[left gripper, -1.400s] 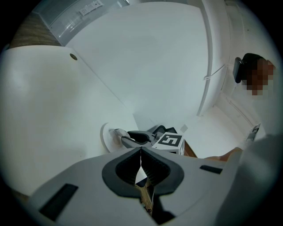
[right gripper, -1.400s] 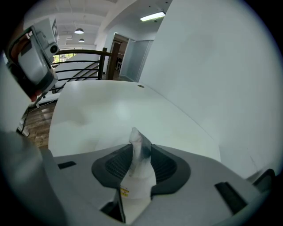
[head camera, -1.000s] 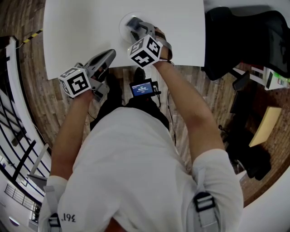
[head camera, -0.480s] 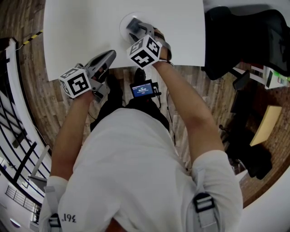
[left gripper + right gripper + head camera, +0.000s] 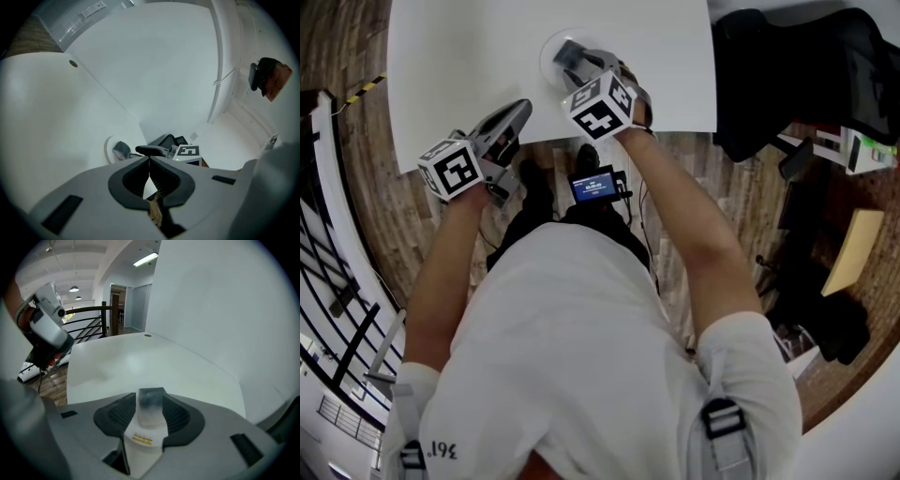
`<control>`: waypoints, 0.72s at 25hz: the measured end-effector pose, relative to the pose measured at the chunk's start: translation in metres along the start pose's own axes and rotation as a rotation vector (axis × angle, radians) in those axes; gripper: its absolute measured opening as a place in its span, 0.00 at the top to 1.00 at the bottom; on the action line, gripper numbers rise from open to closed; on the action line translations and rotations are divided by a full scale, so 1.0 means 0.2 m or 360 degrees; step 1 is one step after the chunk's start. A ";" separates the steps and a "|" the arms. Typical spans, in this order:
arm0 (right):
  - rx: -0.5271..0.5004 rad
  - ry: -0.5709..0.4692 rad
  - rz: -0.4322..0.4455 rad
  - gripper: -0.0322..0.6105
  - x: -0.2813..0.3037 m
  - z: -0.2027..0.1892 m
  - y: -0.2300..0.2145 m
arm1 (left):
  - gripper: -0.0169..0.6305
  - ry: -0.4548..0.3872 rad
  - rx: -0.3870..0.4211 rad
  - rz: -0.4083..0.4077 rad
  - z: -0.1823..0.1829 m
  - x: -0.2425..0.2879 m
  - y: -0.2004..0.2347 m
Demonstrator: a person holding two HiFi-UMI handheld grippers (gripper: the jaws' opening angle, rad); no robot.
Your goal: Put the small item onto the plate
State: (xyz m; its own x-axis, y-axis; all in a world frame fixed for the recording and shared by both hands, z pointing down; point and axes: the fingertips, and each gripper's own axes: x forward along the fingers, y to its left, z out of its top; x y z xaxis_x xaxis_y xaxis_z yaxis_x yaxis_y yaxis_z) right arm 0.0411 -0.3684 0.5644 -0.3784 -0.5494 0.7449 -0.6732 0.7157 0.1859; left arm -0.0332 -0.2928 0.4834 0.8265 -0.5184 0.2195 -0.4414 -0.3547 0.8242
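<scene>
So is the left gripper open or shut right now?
Shut: the left gripper shows its jaws touching at the tips, nothing between them.

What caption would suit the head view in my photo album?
Right gripper, jaws just opening, straddles a small grey block on a round white plate; left gripper idles shut.

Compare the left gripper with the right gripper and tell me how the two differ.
The left gripper has its fingers shut on nothing. On the right gripper the fingers have just been opening and stand apart, with the small grey item between them. The left gripper sits at the near edge of the table, while the right gripper reaches over the plate. Both are the same grey two-finger make.
</scene>
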 end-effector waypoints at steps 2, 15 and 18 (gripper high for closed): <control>0.0037 -0.0022 0.0004 0.68 -0.03 0.01 0.00 | 0.97 -0.0002 0.0007 -0.0001 0.01 -0.01 -0.01; 0.0288 -0.0106 -0.0029 0.95 -0.24 0.00 -0.05 | 0.97 -0.0059 -0.0001 -0.0009 0.02 -0.05 -0.03; 0.0343 -0.0126 -0.0028 0.95 -0.29 0.00 -0.05 | 0.97 -0.0079 -0.0004 -0.0028 0.02 -0.08 -0.08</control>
State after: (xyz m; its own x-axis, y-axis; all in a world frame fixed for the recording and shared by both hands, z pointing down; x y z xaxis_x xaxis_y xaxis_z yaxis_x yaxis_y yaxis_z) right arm 0.0697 -0.3437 0.5180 -0.4082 -0.5994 0.6885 -0.7971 0.6016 0.0511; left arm -0.0405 -0.2818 0.4655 0.8158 -0.5499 0.1790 -0.4260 -0.3622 0.8290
